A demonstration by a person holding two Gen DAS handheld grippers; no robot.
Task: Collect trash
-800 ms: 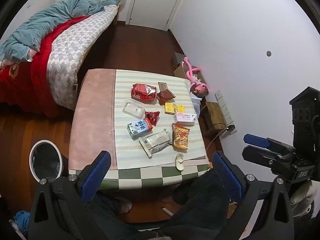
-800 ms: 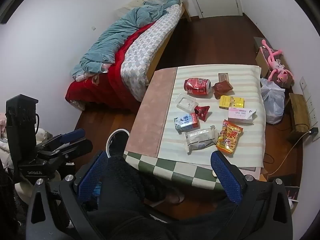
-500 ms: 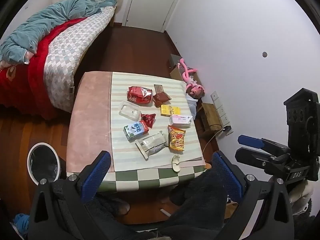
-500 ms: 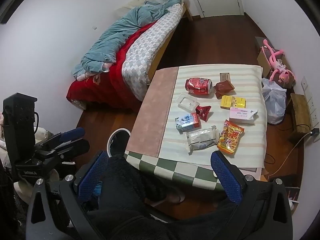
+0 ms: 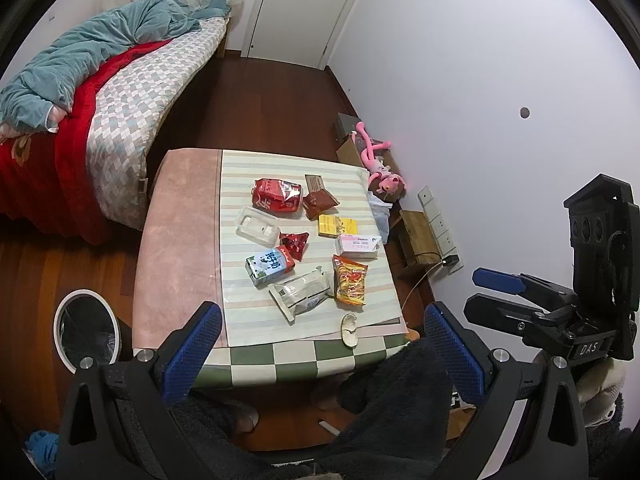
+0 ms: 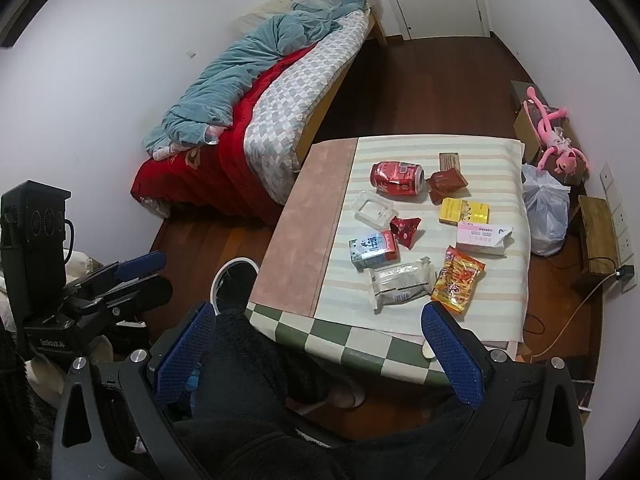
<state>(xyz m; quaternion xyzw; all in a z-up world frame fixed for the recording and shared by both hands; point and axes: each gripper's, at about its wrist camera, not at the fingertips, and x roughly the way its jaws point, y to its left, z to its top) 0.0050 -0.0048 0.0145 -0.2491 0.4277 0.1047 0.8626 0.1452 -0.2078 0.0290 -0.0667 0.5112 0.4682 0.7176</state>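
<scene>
Several pieces of trash lie on the table (image 5: 180,240): a crushed red can (image 5: 277,195), a clear plastic tray (image 5: 257,228), a milk carton (image 5: 270,266), a clear wrapper (image 5: 302,293), an orange snack bag (image 5: 350,285), a pink box (image 5: 357,246) and a yellow box (image 5: 337,226). The can (image 6: 397,177) and orange bag (image 6: 458,280) also show in the right wrist view. A white-rimmed bin (image 5: 86,334) stands on the floor left of the table. My left gripper (image 5: 320,354) and right gripper (image 6: 316,354) are open and empty, high above the near table edge.
A bed (image 5: 120,92) with a blue quilt lies at the far left. A pink plush toy (image 5: 378,162), a plastic bag (image 6: 546,212) and a wooden stool (image 5: 418,230) crowd the wall right of the table. A small shell-like scrap (image 5: 350,329) lies by the near edge.
Both grippers have risen and pulled back slightly, so the table looks a little smaller and farther. Nothing on the table has moved.
</scene>
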